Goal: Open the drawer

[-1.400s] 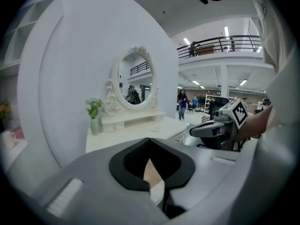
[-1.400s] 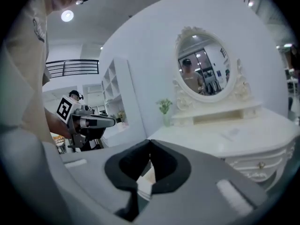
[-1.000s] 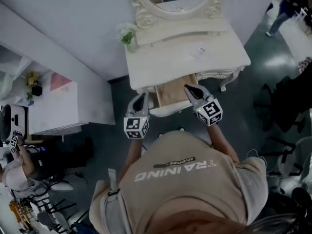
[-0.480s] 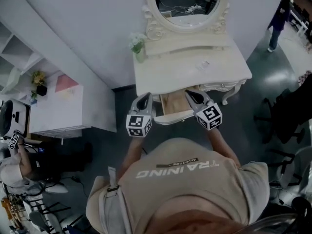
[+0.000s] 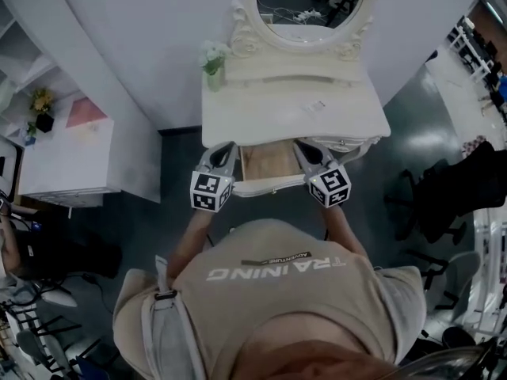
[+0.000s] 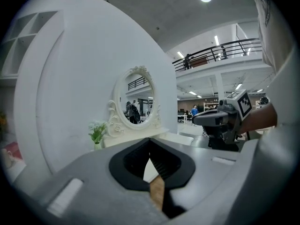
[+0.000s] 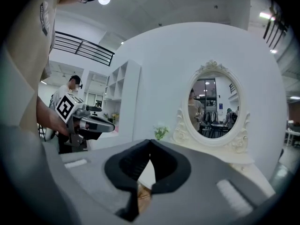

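As the pictures stand, the task item reads close to complete.

Item: drawer (image 5: 269, 165), single, set under the front edge of the dressing table (image 5: 261, 113). Position: pulled out toward the person, its pale wooden floor exposed from above in the head view, its white front panel lying between the two grippers. Contents: none that can be made out.

Item: left gripper (image 6: 150, 144). Claw narrow, the two dark pads meeting at their tips with nothing between them; only a sliver of the wood-coloured drawer inside shows through the gap below the tips. Place: just beside the drawer's left side; whether it touches the side wall cannot be told.

Item: right gripper (image 7: 150, 143). Claw likewise pressed together and empty. Place: at the drawer's right side, opposite the other.

Both grippers point roughly level toward the oval mirror (image 5: 309, 2) at the back of the table.

Also on the table top: a small vase of flowers (image 5: 210, 56), back left corner.

Done, by judgement: the opening itself, since a good share of the drawer's inside lies in plain view.

Left, by judgement: little. Perhaps a further pull if full extension is wanted, which the pictures cannot settle, and drawing both grippers clear.
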`<state>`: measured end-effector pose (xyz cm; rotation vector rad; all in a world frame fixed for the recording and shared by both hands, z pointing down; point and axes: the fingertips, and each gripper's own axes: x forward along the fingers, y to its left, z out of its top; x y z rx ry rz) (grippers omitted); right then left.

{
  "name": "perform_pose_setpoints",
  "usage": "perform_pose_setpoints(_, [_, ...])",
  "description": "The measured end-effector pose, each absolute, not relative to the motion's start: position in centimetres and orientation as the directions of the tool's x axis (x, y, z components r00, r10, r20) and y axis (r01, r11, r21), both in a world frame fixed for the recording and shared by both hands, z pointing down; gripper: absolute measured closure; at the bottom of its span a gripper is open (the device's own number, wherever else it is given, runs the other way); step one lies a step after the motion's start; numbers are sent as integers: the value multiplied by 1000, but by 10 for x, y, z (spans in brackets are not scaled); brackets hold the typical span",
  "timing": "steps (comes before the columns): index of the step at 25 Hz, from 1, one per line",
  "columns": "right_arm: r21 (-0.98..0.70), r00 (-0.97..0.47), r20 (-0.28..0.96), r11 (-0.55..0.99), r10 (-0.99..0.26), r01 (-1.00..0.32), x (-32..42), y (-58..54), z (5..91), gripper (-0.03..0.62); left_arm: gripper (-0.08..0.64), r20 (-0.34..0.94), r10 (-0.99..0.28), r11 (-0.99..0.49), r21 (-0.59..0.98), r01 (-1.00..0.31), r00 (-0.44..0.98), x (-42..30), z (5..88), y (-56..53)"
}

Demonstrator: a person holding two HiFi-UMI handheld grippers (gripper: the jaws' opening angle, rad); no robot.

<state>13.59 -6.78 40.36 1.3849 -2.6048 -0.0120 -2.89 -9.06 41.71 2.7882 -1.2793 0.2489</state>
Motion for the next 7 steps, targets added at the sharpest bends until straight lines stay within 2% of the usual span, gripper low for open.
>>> perform_pose_setpoints(7, [67, -496, 156, 510, -854, -857, 157, -82, 405, 589, 561, 122, -773, -628, -9, -778, 623, -38, 406, -108])
